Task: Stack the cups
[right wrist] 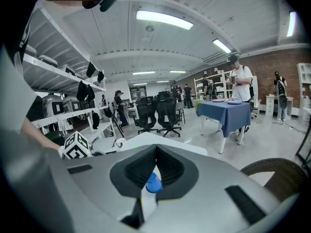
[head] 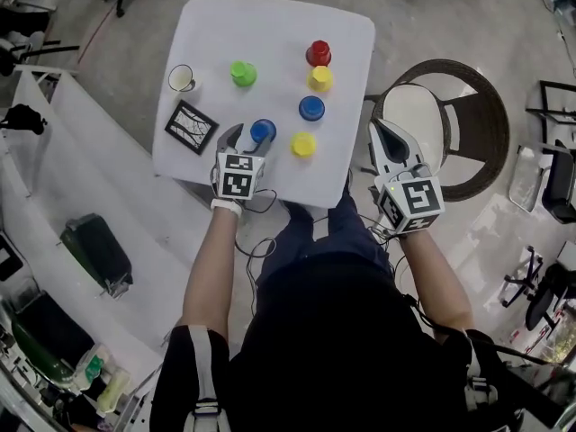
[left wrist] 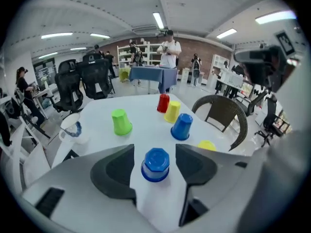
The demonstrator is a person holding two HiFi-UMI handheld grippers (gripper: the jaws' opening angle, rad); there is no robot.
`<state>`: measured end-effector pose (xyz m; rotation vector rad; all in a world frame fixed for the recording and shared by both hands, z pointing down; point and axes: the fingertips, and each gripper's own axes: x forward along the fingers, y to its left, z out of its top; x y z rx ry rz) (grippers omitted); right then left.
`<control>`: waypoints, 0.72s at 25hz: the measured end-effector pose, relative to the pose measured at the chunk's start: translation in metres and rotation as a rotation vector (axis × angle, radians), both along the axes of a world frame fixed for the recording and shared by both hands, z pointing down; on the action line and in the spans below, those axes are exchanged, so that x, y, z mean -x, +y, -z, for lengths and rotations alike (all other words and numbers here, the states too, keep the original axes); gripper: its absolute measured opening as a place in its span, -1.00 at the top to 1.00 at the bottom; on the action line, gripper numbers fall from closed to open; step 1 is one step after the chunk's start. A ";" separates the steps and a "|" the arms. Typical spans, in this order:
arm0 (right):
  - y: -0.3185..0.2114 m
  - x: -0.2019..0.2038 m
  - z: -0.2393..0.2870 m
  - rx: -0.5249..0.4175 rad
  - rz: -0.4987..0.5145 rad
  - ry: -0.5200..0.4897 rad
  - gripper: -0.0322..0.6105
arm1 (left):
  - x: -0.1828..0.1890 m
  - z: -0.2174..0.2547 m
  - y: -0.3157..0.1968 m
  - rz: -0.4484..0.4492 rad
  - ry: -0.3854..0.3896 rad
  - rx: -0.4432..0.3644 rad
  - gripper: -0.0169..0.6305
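Several upside-down cups stand on the white table [head: 207, 25]: green [head: 243, 73], red [head: 318, 53], yellow [head: 320, 78], blue [head: 311, 108] and a second yellow [head: 303, 144]. Another blue cup [head: 263, 131] stands at the near edge between the jaws of my left gripper [head: 253, 134], which is open. In the left gripper view this blue cup [left wrist: 155, 164] sits between the pads of the left gripper [left wrist: 154, 150] with a gap on each side. My right gripper [head: 380, 131] is shut, holds nothing, and hovers off the table to the right.
A white mug [head: 181, 79] and a black-and-white marker tile [head: 191, 126] lie on the table's left side. A wicker chair [head: 468, 124] stands right of the table, under my right gripper. White shelving [head: 54, 196] runs along the left. People and office chairs stand far off.
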<state>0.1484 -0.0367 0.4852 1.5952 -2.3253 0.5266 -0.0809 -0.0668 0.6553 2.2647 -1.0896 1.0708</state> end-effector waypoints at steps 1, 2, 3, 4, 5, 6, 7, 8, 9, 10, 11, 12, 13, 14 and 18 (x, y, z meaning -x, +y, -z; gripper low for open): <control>-0.002 0.003 0.000 -0.002 0.011 0.001 0.90 | 0.003 0.014 0.001 0.032 0.036 -0.016 0.14; -0.004 0.007 0.000 -0.004 0.024 0.003 0.90 | 0.006 0.027 0.001 0.066 0.071 -0.032 0.14; -0.006 0.012 0.000 -0.004 0.040 0.004 0.90 | 0.011 0.040 0.001 0.098 0.103 -0.049 0.15; -0.008 0.017 -0.001 -0.002 0.057 0.005 0.90 | 0.016 0.051 0.001 0.130 0.131 -0.069 0.16; -0.009 0.022 -0.003 0.002 0.073 0.006 0.90 | 0.021 0.062 0.002 0.161 0.153 -0.090 0.19; -0.010 0.026 -0.005 0.008 0.086 0.006 0.90 | 0.027 0.072 0.002 0.192 0.170 -0.112 0.22; -0.011 0.031 -0.008 0.015 0.099 0.005 0.90 | 0.034 0.082 0.003 0.225 0.180 -0.132 0.25; -0.011 0.036 -0.011 0.024 0.112 0.004 0.90 | 0.042 0.090 0.004 0.261 0.185 -0.153 0.27; -0.012 0.042 -0.014 0.033 0.125 0.001 0.90 | 0.050 0.099 0.005 0.299 0.185 -0.173 0.29; -0.013 0.047 -0.017 0.040 0.135 -0.002 0.90 | 0.057 0.106 0.006 0.334 0.183 -0.191 0.32; -0.013 0.052 -0.020 0.046 0.146 -0.005 0.90 | 0.064 0.113 0.008 0.363 0.185 -0.206 0.36; -0.013 0.057 -0.023 0.056 0.161 -0.007 0.89 | 0.068 0.120 0.010 0.386 0.193 -0.218 0.40; -0.012 0.063 -0.028 0.070 0.179 -0.007 0.86 | 0.072 0.125 0.012 0.402 0.206 -0.226 0.44; -0.011 0.069 -0.033 0.086 0.200 -0.006 0.80 | 0.074 0.128 0.015 0.414 0.219 -0.230 0.47; -0.005 0.090 -0.067 0.161 0.284 0.010 0.64 | 0.084 0.134 0.026 0.448 0.236 -0.240 0.49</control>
